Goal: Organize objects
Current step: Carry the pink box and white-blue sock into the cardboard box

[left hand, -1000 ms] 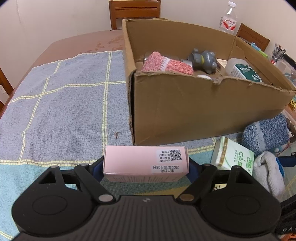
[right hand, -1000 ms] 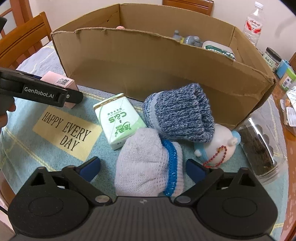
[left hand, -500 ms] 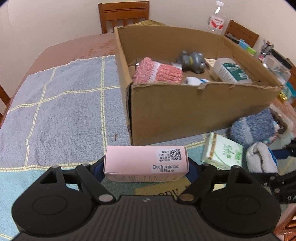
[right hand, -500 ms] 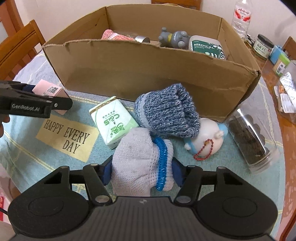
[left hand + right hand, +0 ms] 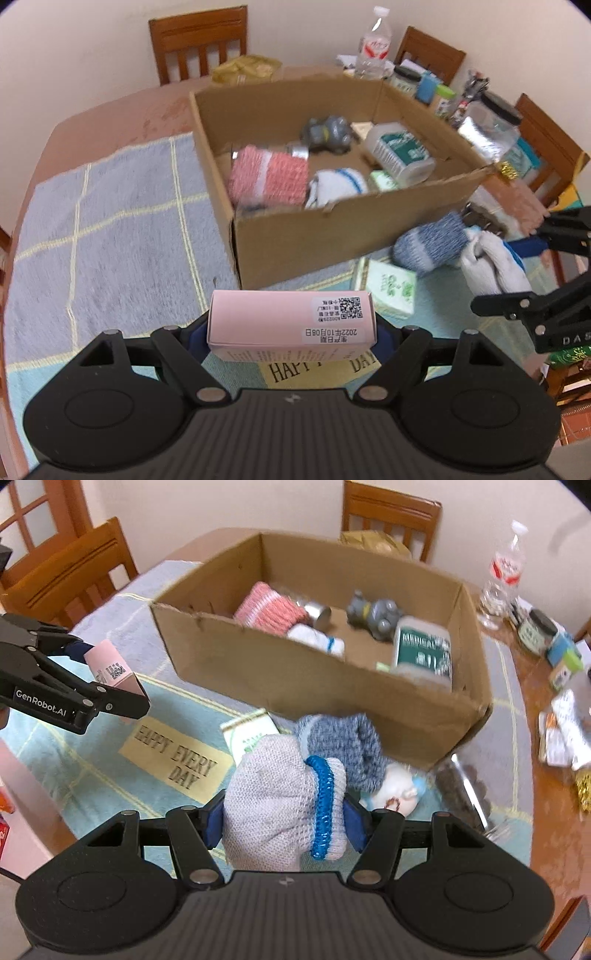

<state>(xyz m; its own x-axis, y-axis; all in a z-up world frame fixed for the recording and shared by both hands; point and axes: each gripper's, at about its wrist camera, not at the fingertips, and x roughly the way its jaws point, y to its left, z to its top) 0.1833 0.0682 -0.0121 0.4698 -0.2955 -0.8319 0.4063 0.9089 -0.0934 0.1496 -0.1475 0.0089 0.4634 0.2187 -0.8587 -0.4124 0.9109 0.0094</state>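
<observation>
My left gripper [image 5: 291, 334] is shut on a pink box [image 5: 291, 317] with a QR label and holds it above the cloth, short of the cardboard box [image 5: 314, 240]. It also shows in the right wrist view [image 5: 110, 666]. My right gripper [image 5: 284, 821] is shut on a grey-white sock with a blue band [image 5: 280, 805], lifted off the table. The cardboard box [image 5: 295, 679] holds a pink sock [image 5: 271, 607], a grey toy [image 5: 376, 616], a white-green bottle [image 5: 423, 653] and a white sock [image 5: 317, 638].
On the table in front of the box lie a blue knit sock [image 5: 347, 749], a green-white packet [image 5: 388, 288], a white figurine [image 5: 395, 794] and a clear jar [image 5: 465, 794]. Bottles and jars [image 5: 535, 631] crowd the right edge. Wooden chairs [image 5: 199, 40] surround the table.
My right gripper closed on the grey-white sock and lifted it. Both grippers rose with their loads, so the inside of the cardboard box shows more.
</observation>
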